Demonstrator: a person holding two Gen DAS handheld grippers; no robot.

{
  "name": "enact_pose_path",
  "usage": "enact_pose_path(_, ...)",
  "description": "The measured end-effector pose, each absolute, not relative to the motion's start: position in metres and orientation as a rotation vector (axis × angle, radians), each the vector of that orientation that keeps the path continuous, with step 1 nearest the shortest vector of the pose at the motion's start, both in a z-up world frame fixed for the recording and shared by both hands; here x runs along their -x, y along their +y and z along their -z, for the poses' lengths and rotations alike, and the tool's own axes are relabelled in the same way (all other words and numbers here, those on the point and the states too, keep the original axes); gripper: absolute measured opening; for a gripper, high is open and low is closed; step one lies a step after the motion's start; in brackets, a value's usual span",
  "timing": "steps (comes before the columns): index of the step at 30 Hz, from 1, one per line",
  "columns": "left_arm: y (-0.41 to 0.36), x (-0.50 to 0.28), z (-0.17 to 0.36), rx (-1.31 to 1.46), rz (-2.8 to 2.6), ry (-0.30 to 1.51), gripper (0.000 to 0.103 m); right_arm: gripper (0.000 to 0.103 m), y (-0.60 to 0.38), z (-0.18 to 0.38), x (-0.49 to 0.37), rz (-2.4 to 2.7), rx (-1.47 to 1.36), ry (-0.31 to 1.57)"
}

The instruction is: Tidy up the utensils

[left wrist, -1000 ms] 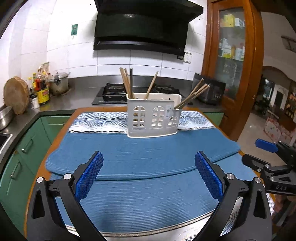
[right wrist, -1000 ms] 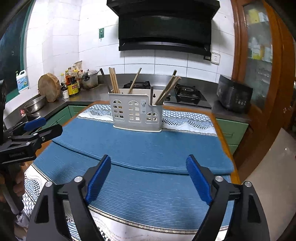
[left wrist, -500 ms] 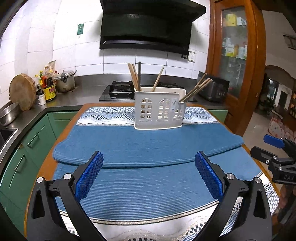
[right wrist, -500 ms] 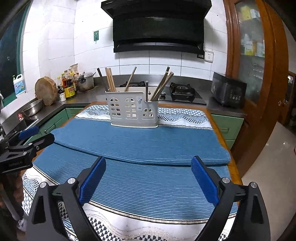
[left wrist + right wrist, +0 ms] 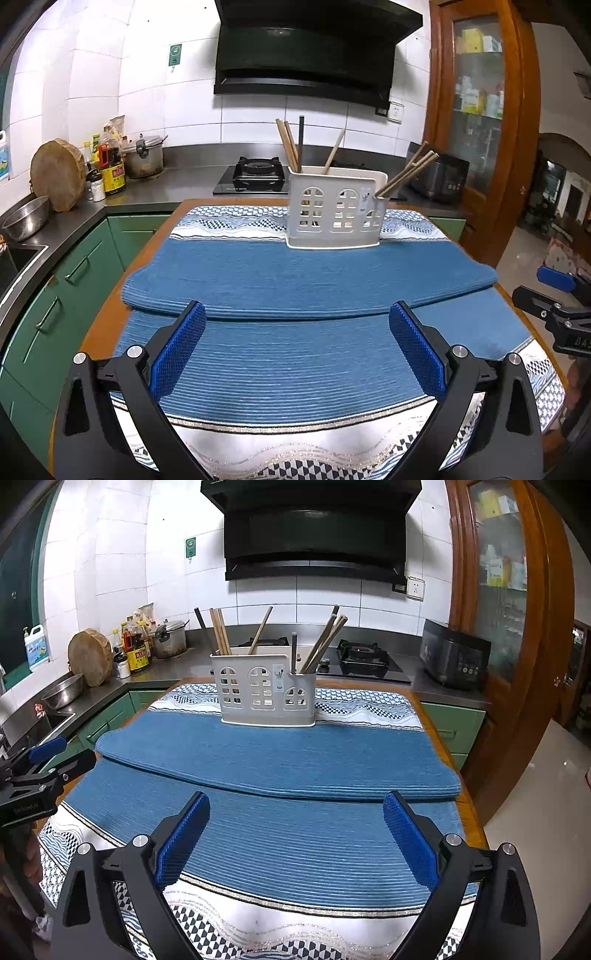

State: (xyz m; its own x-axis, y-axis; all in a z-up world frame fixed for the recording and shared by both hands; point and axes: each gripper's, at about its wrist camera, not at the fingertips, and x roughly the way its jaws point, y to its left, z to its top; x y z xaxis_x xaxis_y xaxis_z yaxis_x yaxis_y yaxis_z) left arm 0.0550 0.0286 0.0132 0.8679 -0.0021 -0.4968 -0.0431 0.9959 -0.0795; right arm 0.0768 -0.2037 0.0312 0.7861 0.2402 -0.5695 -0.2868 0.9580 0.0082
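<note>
The left gripper point(image 5: 297, 347) and the right gripper point(image 5: 295, 834) are both hovering wide apart and holding nothing over the near part of the blue mat point(image 5: 295, 280). The white utensil holder point(image 5: 334, 208) is standing upright at the mat's far edge, with chopsticks point(image 5: 290, 146) leaning inside it.
</note>
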Motion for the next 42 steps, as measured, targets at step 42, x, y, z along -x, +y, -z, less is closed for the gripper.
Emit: enact_pose_path(42, 0.019, -0.058, 0.000, 0.082, 0.025, 0.575, 0.098, 0.092, -0.199, -0.018, -0.079, -0.287, 0.081, 0.641)
